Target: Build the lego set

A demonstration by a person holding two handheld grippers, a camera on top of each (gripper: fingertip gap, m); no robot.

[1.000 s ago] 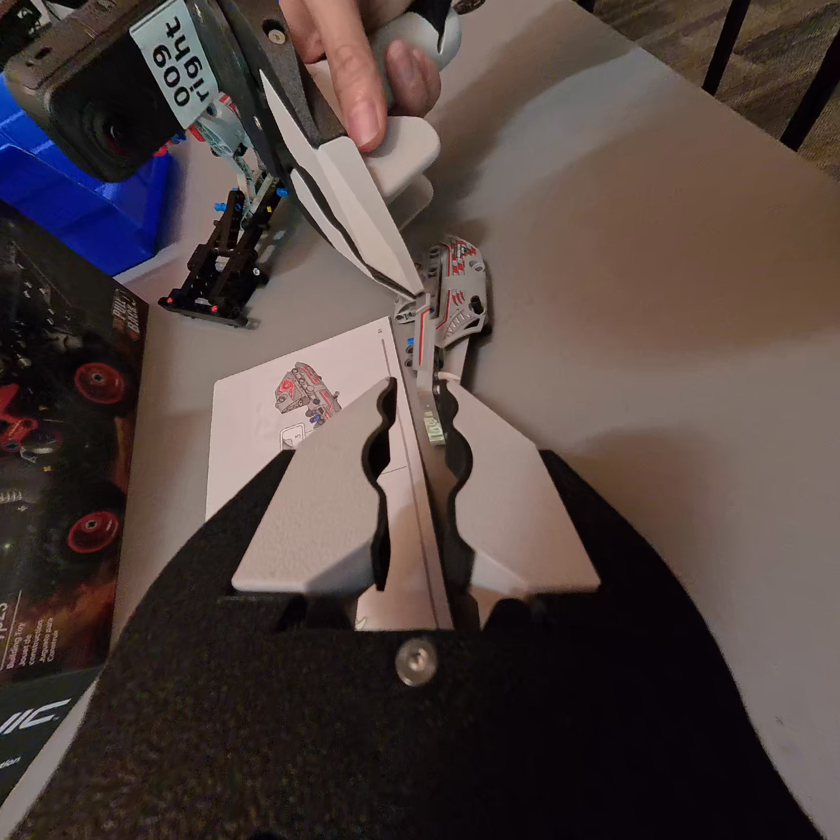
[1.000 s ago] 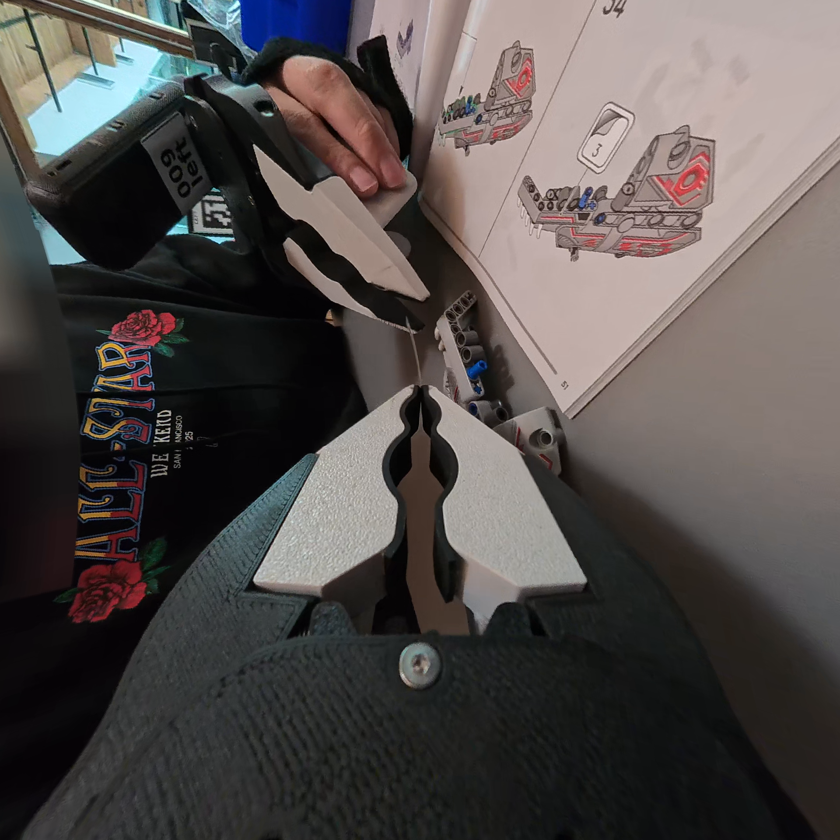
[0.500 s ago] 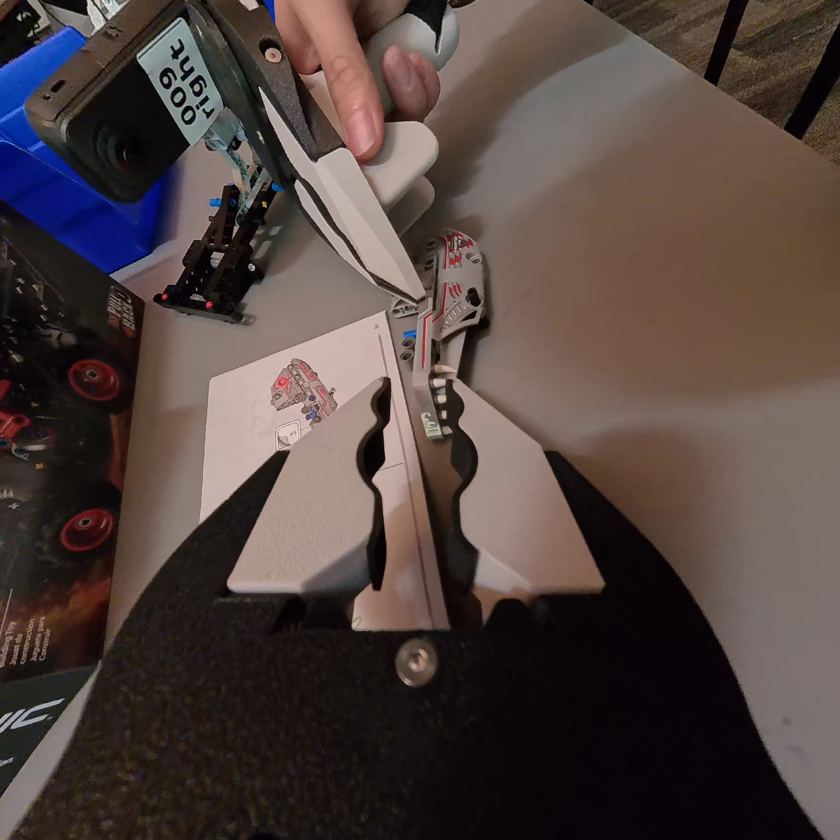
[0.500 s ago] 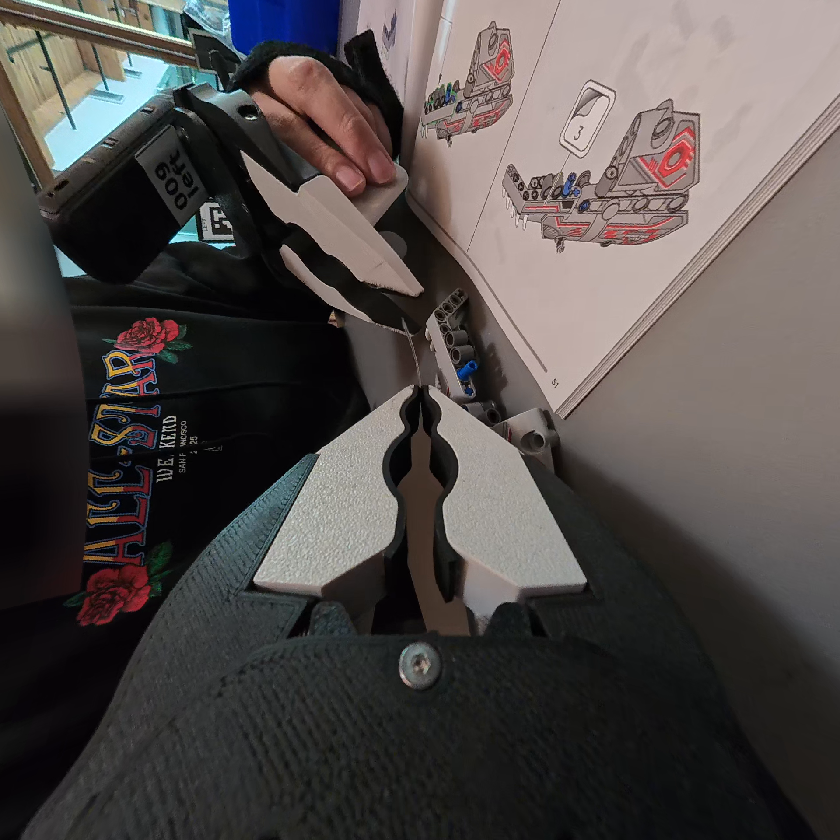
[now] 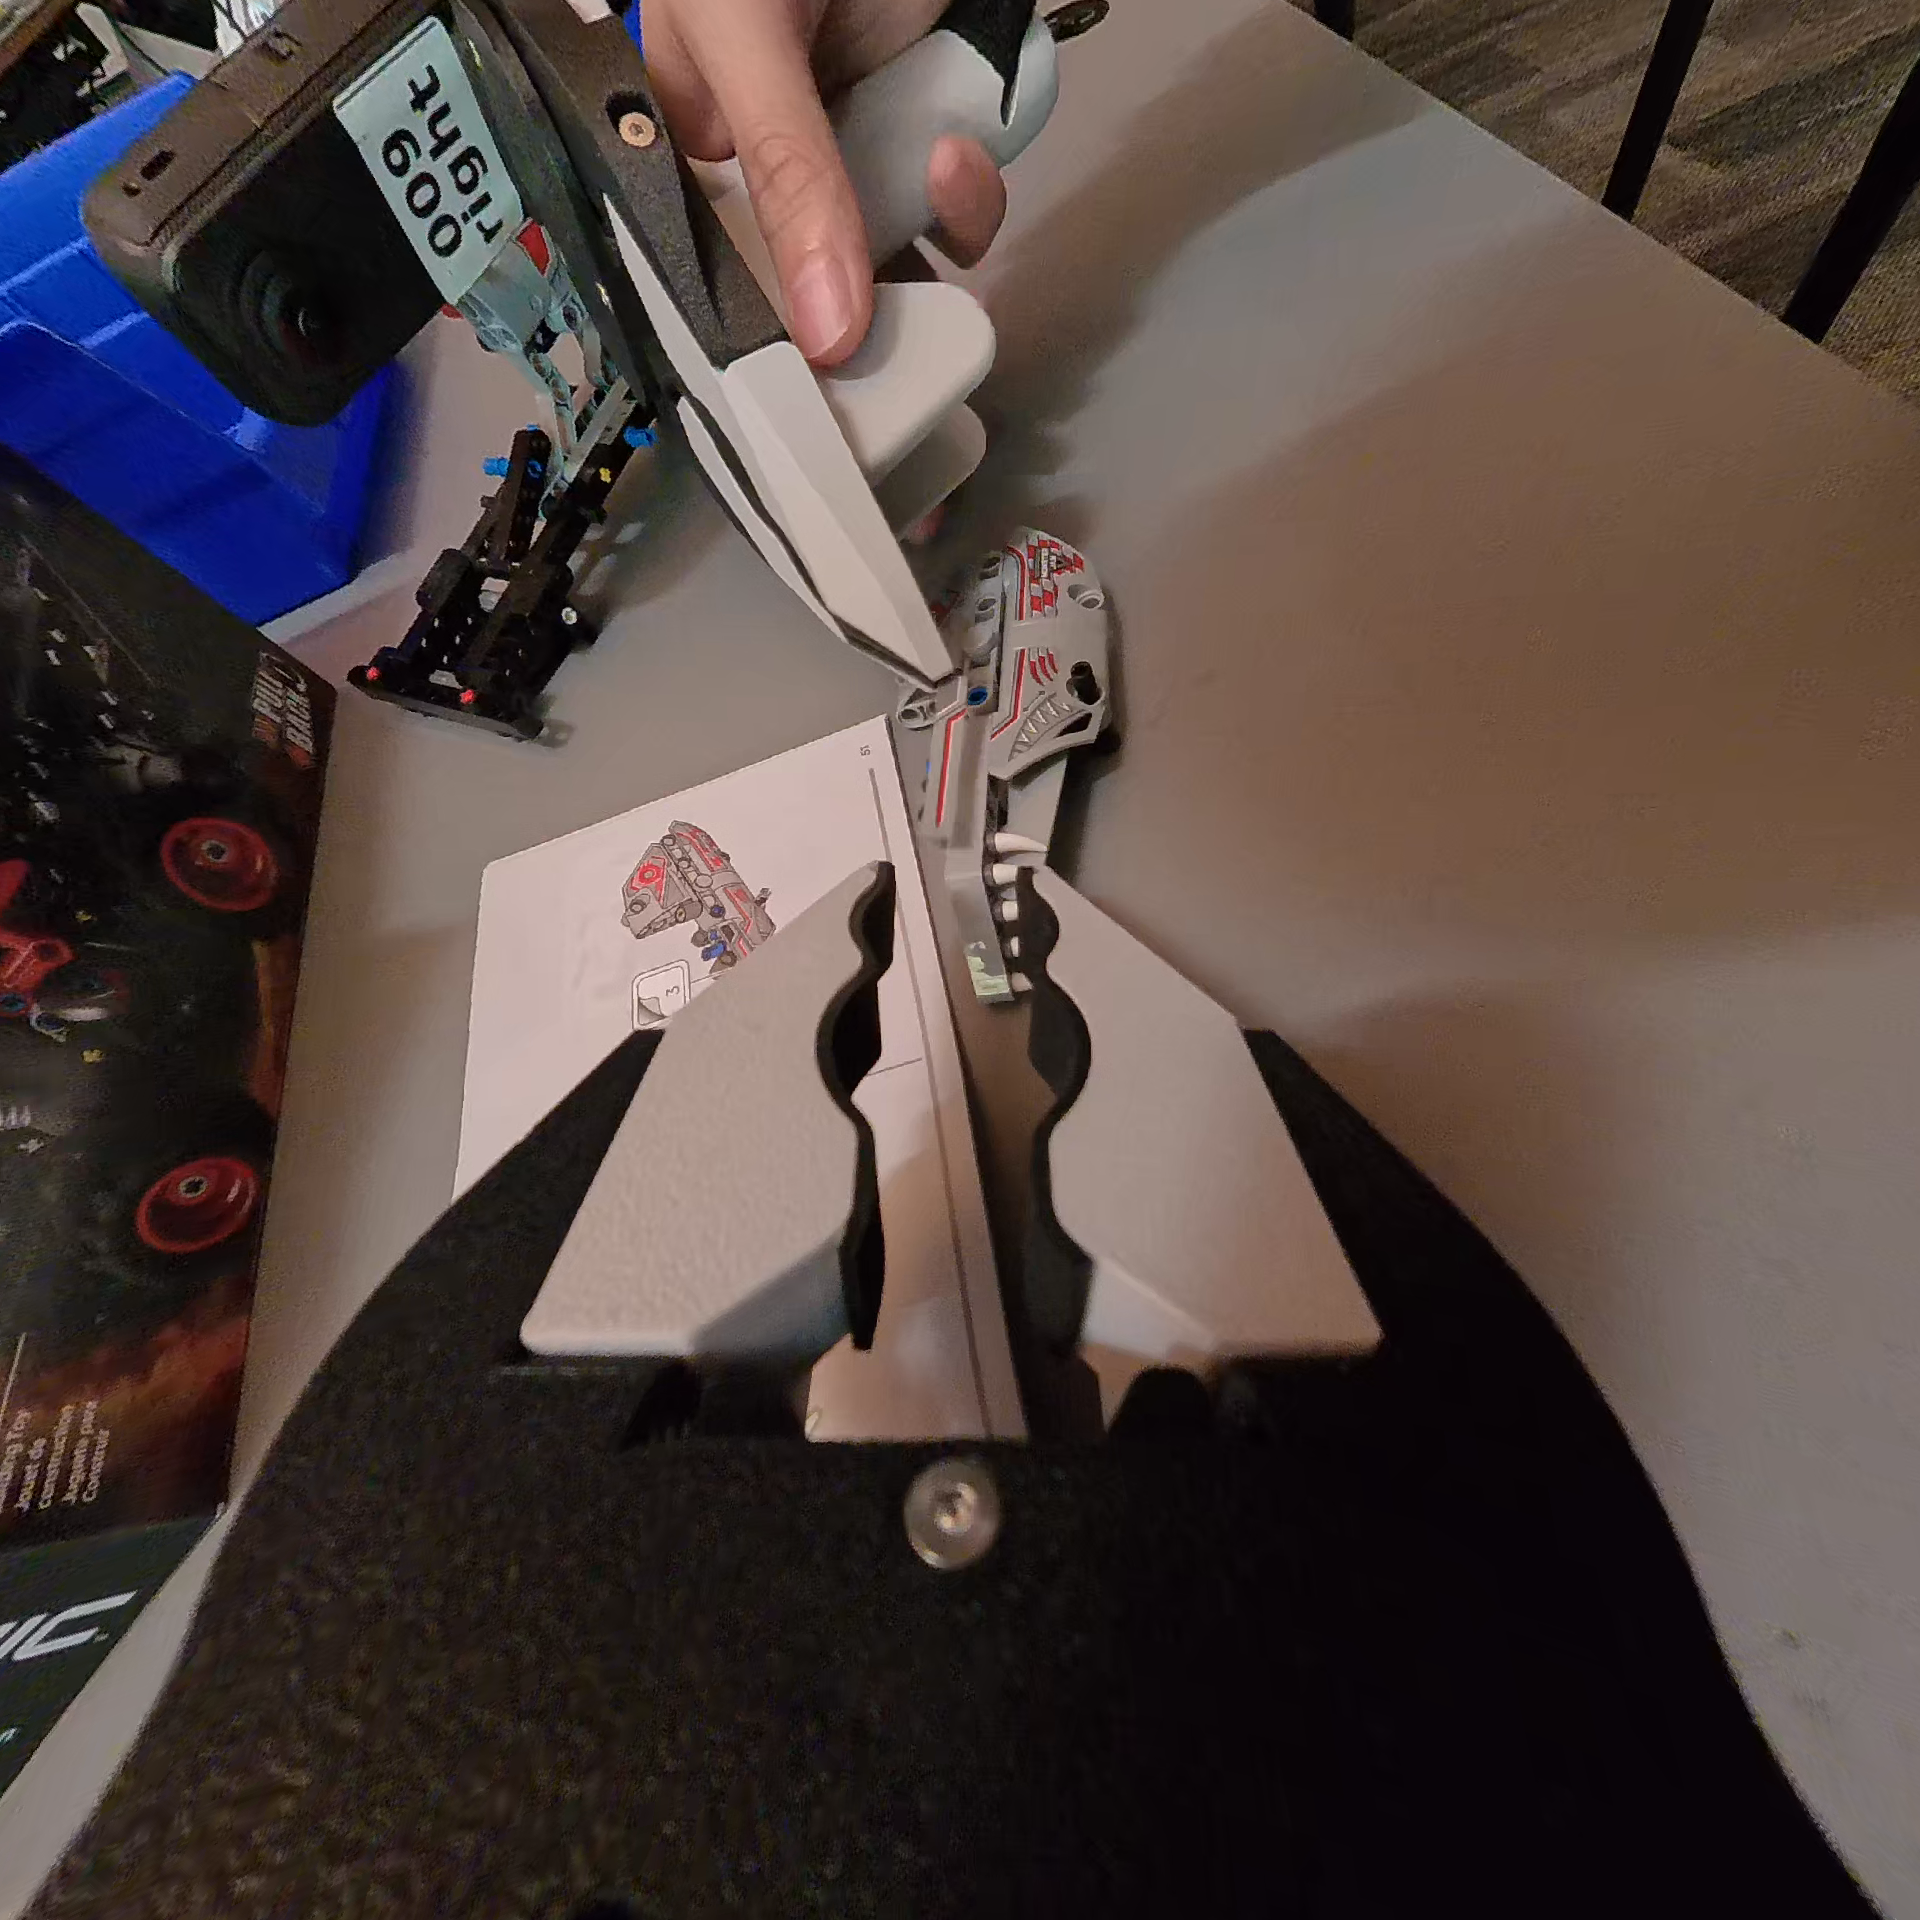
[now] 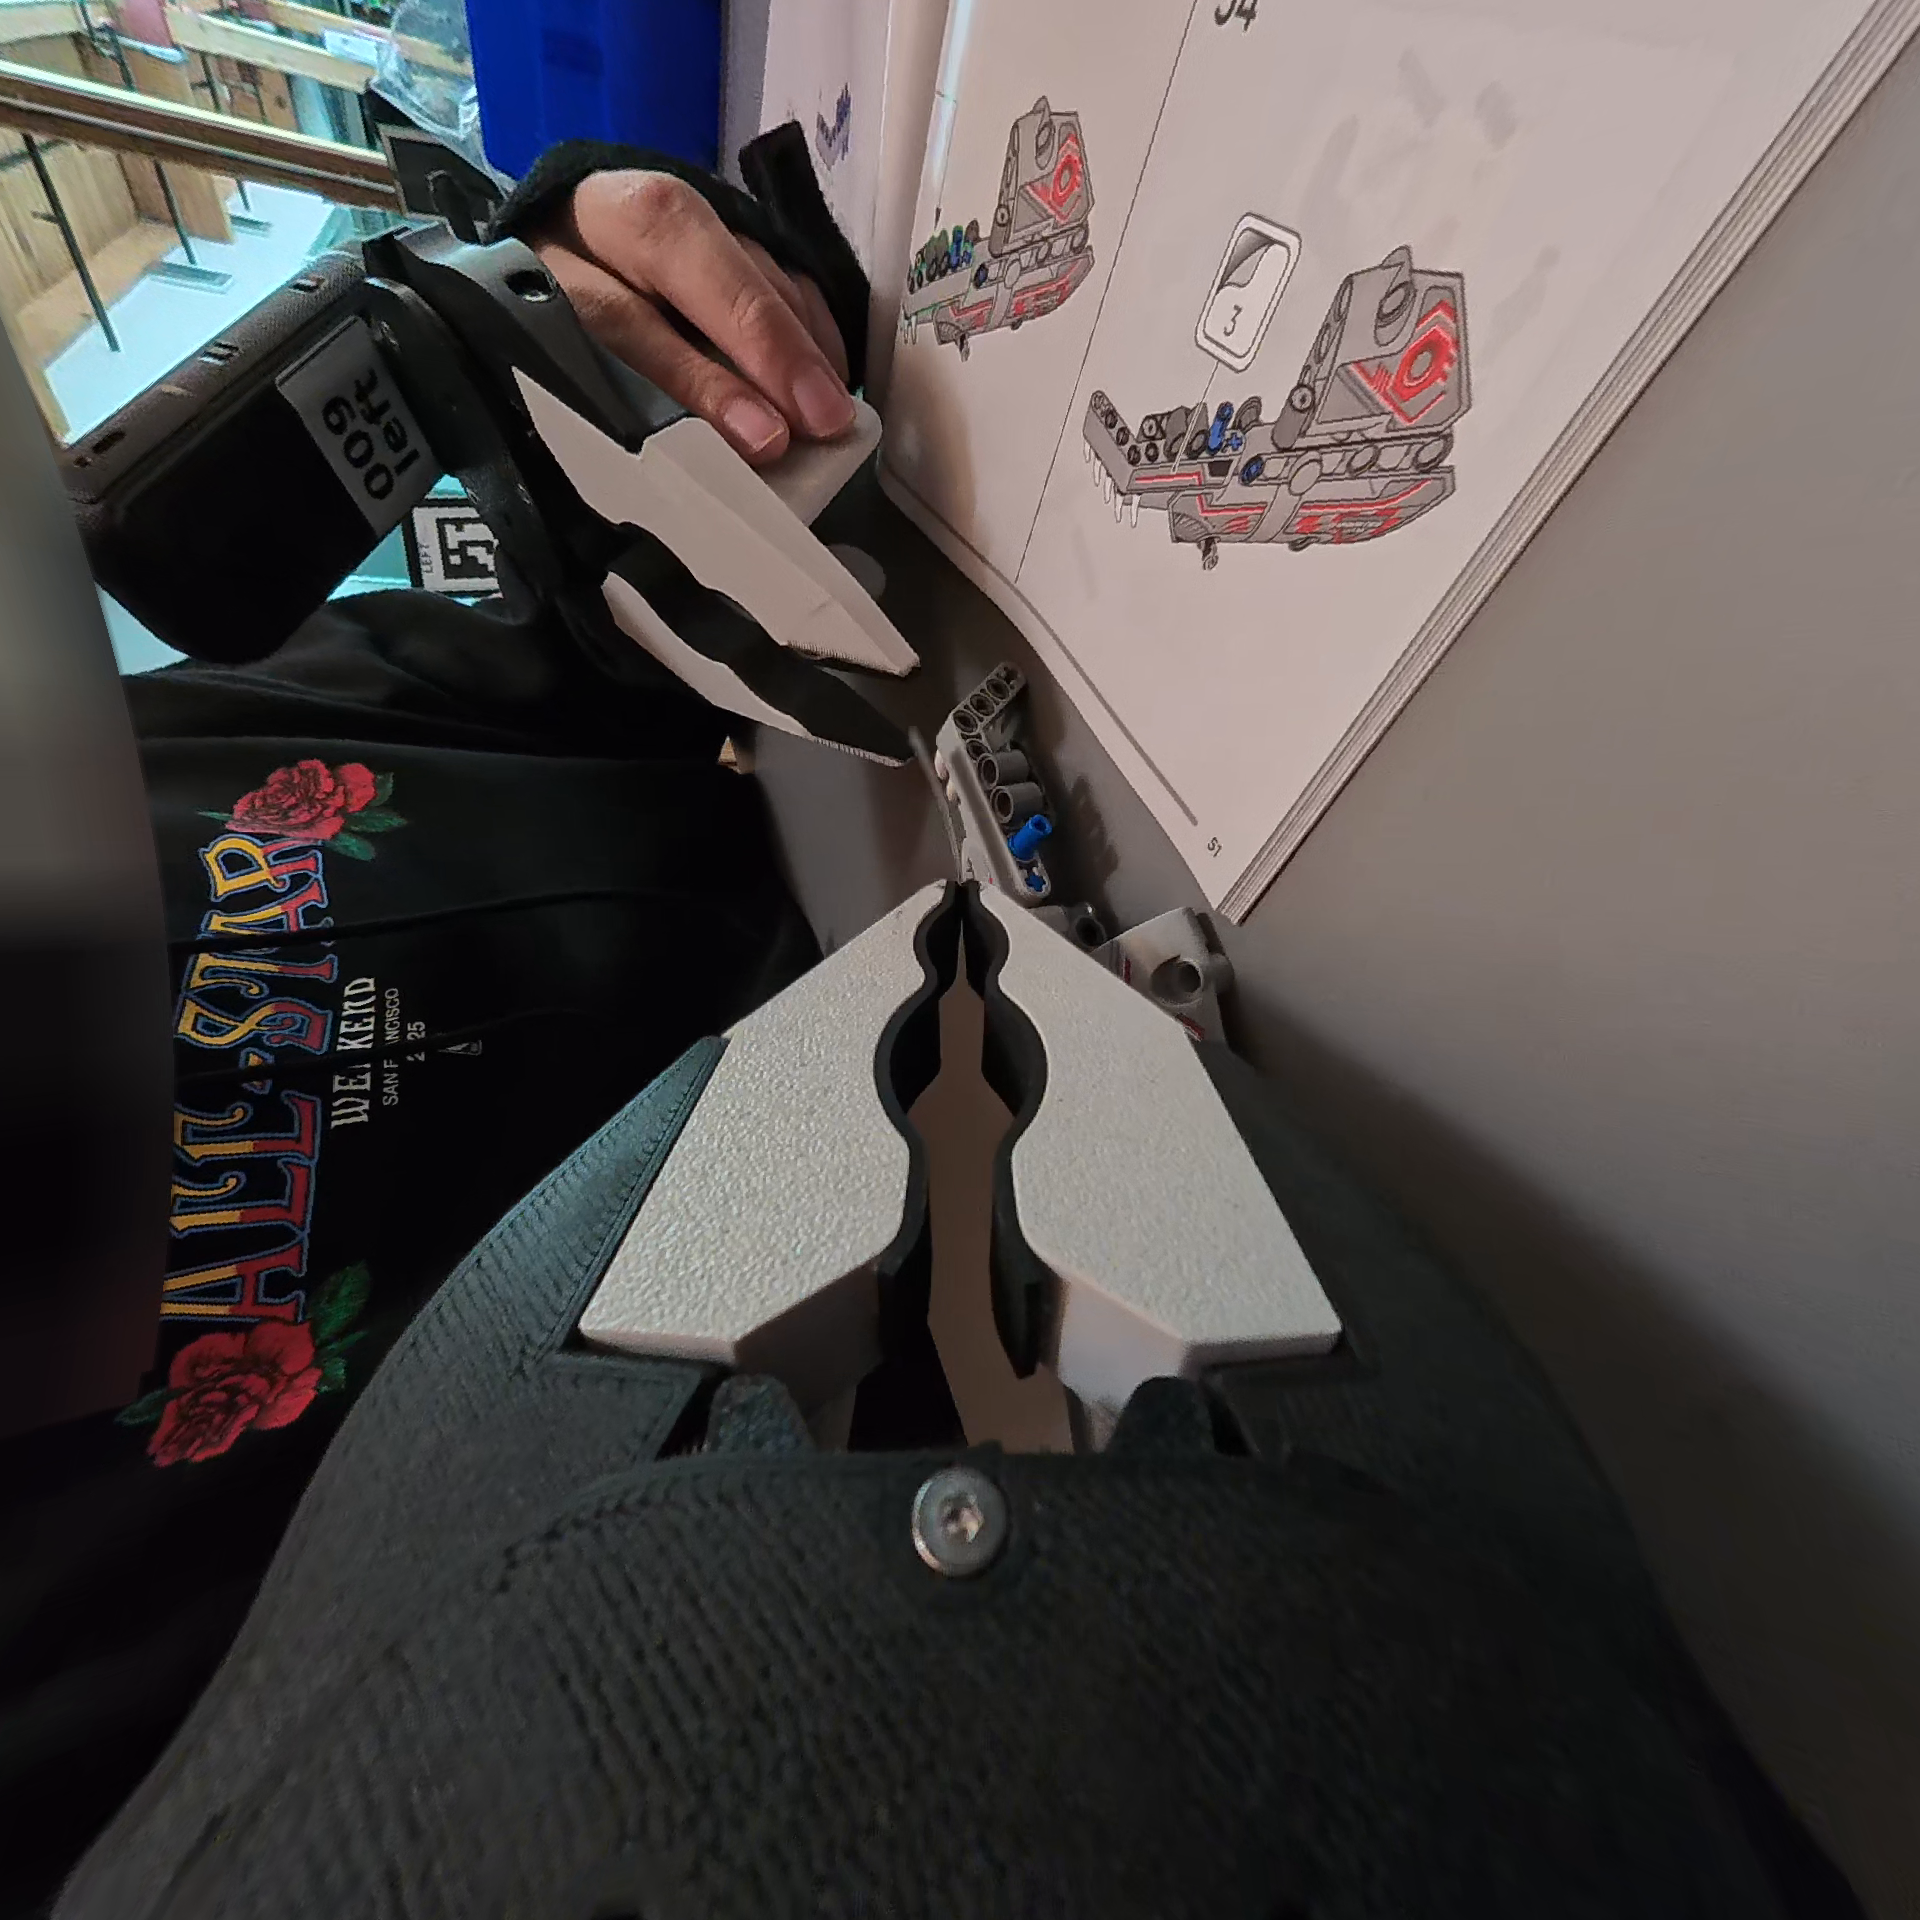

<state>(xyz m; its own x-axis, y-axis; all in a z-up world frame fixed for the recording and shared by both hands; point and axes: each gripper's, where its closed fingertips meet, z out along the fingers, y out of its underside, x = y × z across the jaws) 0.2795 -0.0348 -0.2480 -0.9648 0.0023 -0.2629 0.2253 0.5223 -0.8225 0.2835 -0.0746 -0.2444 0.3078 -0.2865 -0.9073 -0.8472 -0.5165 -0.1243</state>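
A grey Lego jaw piece [image 5: 1049, 665] with red markings and white teeth lies on the grey table [image 5: 1455, 727] by the corner of the open manual [image 5: 582, 935]. It also shows in the right wrist view [image 6: 992, 769]. A thin grey strip [image 5: 977, 935] runs from my right gripper [image 5: 935, 675] to my left gripper [image 5: 956, 878]. The left gripper's jaws stand apart, and the strip's near end rests against the right finger. In the right wrist view my right gripper [image 6: 961, 888] is shut on the strip [image 6: 935, 800], seen edge-on, and the left gripper [image 6: 909, 712] is open.
A black Lego frame [image 5: 488, 613] stands at the back left, in front of a blue bin [image 5: 125, 416]. The set's dark box [image 5: 125, 935] lies at the left. The manual page [image 6: 1351, 156] shows step drawings. The person's dark top [image 6: 260, 935] fills the left. Chair legs [image 5: 1642, 104] stand past the table. The tips of one gripper are about 5 cm away from the tips of the other.
Little has changed. The strip stays stretched between the two grippers over the jaw piece. The left gripper's fingers stand slightly wider apart.
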